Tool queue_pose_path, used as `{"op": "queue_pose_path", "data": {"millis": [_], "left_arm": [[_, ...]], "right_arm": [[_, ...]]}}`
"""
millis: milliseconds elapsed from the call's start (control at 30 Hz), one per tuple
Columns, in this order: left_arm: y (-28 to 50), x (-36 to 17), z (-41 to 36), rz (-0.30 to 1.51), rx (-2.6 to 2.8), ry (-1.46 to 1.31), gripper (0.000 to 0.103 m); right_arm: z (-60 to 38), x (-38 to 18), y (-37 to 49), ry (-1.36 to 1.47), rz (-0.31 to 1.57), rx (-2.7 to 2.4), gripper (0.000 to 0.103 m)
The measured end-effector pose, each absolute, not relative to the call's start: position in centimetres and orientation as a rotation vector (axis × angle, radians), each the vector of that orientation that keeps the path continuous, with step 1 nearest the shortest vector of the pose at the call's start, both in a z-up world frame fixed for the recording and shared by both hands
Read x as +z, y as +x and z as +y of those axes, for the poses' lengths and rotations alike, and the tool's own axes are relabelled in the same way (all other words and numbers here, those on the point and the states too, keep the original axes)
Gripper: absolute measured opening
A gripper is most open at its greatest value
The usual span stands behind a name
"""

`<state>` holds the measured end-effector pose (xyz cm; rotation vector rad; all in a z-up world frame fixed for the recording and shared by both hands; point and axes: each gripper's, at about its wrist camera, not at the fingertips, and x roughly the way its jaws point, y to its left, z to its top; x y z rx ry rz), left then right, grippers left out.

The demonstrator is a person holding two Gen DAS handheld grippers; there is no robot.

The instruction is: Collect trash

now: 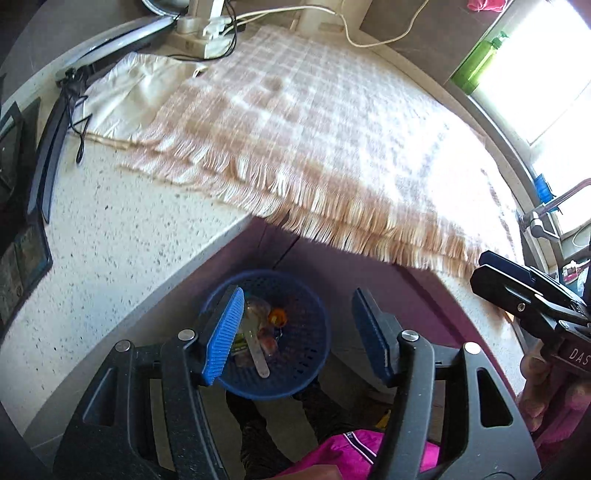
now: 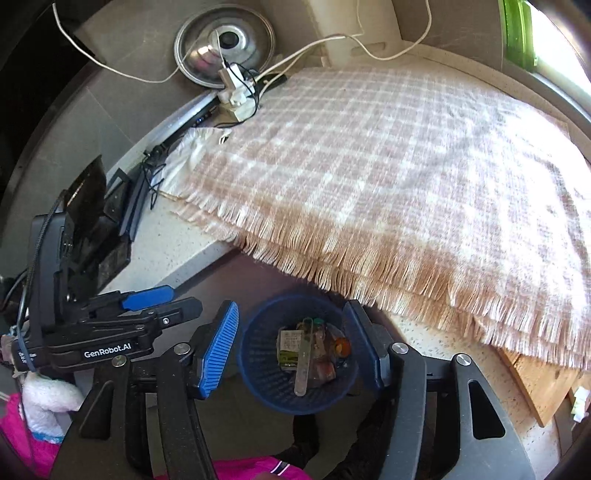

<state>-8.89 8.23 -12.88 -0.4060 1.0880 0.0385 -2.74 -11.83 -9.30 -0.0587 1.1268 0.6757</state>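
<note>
A blue perforated basket [image 1: 295, 373] stands on the floor below the counter edge and holds trash: a flat stick [image 1: 256, 352], an orange cap [image 1: 277, 316] and wrappers. It also shows in the right wrist view [image 2: 264, 369], with the stick [image 2: 303, 363] and a wrapper [image 2: 290, 341]. My left gripper [image 1: 297, 336] is open and empty above the basket. My right gripper [image 2: 291, 347] is open and empty above it too. Each gripper shows in the other's view, the right one [image 1: 524, 295] and the left one [image 2: 110, 325].
A checked fringed cloth [image 1: 314, 122] covers the speckled counter [image 1: 110, 251] and hangs over its edge. A power strip with cables [image 1: 201, 35] and a metal lid [image 2: 225, 44] are at the back. A green bottle [image 1: 480, 62] stands by the window. A wooden board [image 2: 543, 384] lies at right.
</note>
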Motion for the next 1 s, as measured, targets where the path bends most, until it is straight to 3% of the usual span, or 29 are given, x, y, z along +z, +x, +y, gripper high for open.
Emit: {"op": "queue_pose_path", "data": {"millis": [267,400,500,733,833,1000], "left_arm": [[-5.9,-7.8,6.6,0.984,0.007,-0.338,0.064],[-4.4,-5.0,5.7,0.915,-0.001,-0.333,0.078],[-3.6,-3.0,4.7,0.855,-0.01,-0.314,0.079],[-2.6,0.5,3.0,0.771,-0.016,-0.305,0.1],[-2.3,1.3,2.8,0.766,-0.001,-0.314,0.102],[-1.8,2.0,2.4,0.76,0.009,-0.326,0.102]], "right_arm": [[-13.4,-5.3,-0.2,-0.011,1.039,0.657,0.062],[-14.6,-3.6,1.1,0.013,0.998,0.644,0.063],[-15.5,-2.1,2.1,0.027,0.96,0.638,0.063],[-17.6,1.6,3.2,0.051,0.849,0.633,0.073],[-18.2,2.8,3.2,0.06,0.808,0.635,0.079],[-18.7,3.9,3.3,0.072,0.775,0.642,0.079]]}}
